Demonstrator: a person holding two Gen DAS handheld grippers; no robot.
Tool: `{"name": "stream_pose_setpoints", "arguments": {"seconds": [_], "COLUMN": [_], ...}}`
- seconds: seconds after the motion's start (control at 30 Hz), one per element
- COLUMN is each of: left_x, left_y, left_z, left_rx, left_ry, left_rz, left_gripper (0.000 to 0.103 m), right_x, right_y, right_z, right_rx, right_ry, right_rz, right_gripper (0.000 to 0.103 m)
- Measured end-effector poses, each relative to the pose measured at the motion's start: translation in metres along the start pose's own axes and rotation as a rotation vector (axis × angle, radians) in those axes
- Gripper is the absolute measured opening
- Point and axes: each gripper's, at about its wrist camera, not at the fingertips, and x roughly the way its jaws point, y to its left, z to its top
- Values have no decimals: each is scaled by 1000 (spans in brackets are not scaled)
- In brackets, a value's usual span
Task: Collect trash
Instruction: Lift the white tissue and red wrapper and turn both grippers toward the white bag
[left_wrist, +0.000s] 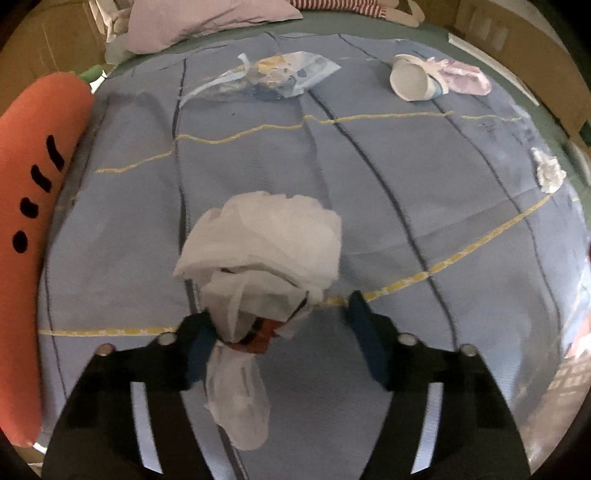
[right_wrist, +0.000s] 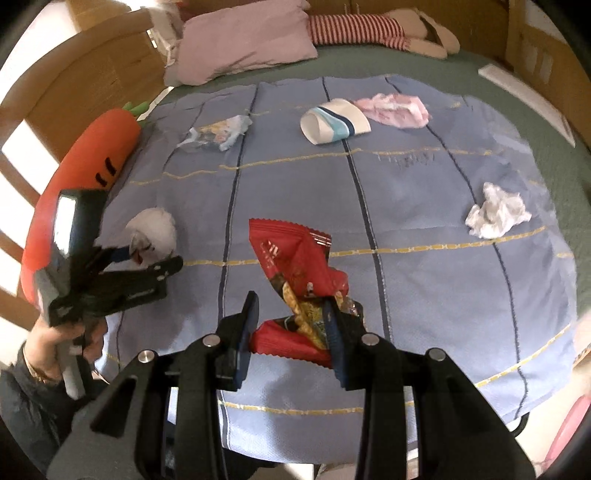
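**Both grippers over the bed, trash in each**

My left gripper hangs over the blue blanket with a crumpled white tissue wad at its jaws. The wad lies against the left finger while the right finger stands clear of it, so the jaws are parted and not clamped on it; a bit of red wrapper shows under the tissue. In the right wrist view that same gripper sits at the left, beside the carrot plush, held by my hand.

My right gripper has a red snack wrapper between its jaws, lifted above the blanket. The wrapper touches the right finger; a gap shows beside the left one, so I cannot tell whether the grip is firm.

More trash lies on the blanket: a paper cup on its side, touching a pink wrapper, a printed plastic bag near the carrot, and a crumpled tissue at the right. A pillow lies at the head of the bed.
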Motion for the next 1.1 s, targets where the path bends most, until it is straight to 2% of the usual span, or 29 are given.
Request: {"name": "stream_pose_setpoints", "arguments": {"seconds": [0.07, 0.17, 0.43, 0.7, 0.9, 1.03, 1.1], "left_x": [-3, -11, -27, -51, -97, -133, -148], "left_y": [4, 7, 1, -3, -14, -22, -27], "left_z": [-1, -1, -2, -2, -10, -26, -33], "left_rx": [-7, -23, -28, -24, 16, 21, 9], "left_ry": [-9, -27, -85, -168, -288, -349, -370], "left_rz": [0, -22, -18, 42, 44, 103, 103], "left_gripper": [50, 40, 36, 32, 31, 31, 31], "right_x": [-3, -7, -10, -13, -26, -42, -50], "right_y": [4, 8, 6, 13, 10, 6, 4], "right_z": [-2, -4, -5, -7, -5, -7, -9], "right_rx": [-17, -36, -38, -54, -48, -45, -43], "right_ry": [-12, -29, -35, -58, -85, -128, -142], "right_rz": [-11, -28, -21, -47, -43, -30, -23], "right_gripper": [36, 36, 36, 36, 36, 36, 36]}}
